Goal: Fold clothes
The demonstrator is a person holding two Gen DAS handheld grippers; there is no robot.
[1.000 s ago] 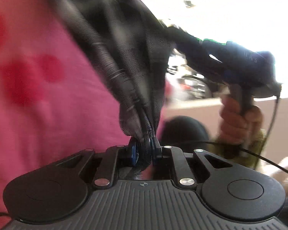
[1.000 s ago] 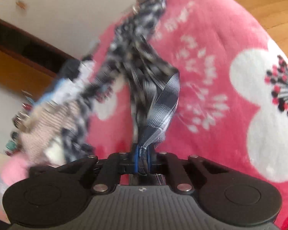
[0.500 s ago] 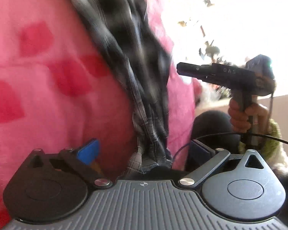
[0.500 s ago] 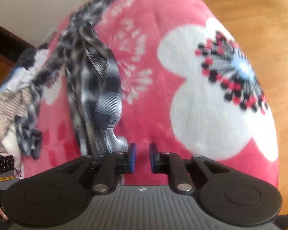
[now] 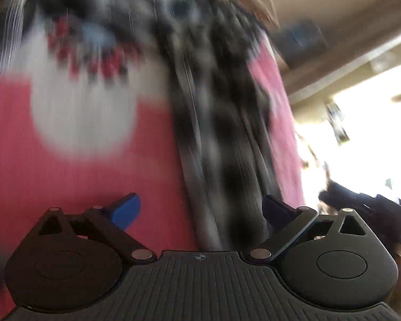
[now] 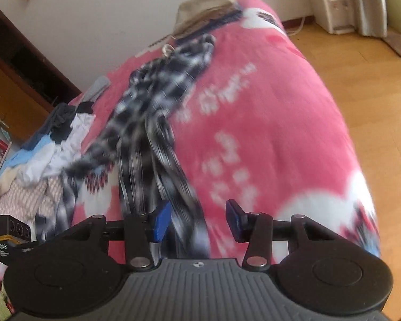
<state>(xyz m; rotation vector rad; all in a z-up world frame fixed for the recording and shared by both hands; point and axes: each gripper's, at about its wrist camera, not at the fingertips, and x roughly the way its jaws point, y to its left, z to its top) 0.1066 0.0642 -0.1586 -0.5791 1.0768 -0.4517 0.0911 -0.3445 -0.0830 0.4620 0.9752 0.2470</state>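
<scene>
Just released: left gripper point(image 5: 200, 210) gaping, right gripper point(image 6: 197, 220) jaws just parting, nothing pinched. Checked garment point(image 6: 152, 123) lying stretched ahead on the pink blanket point(image 6: 280, 133). Probably laid out, awaiting a fold.

Left gripper point(image 5: 200, 210) gapes wide above the shirt point(image 5: 222, 133), pads clear of it; right gripper point(image 6: 197, 220) (jaws just opening) stands half-spread over that shirt too.
</scene>
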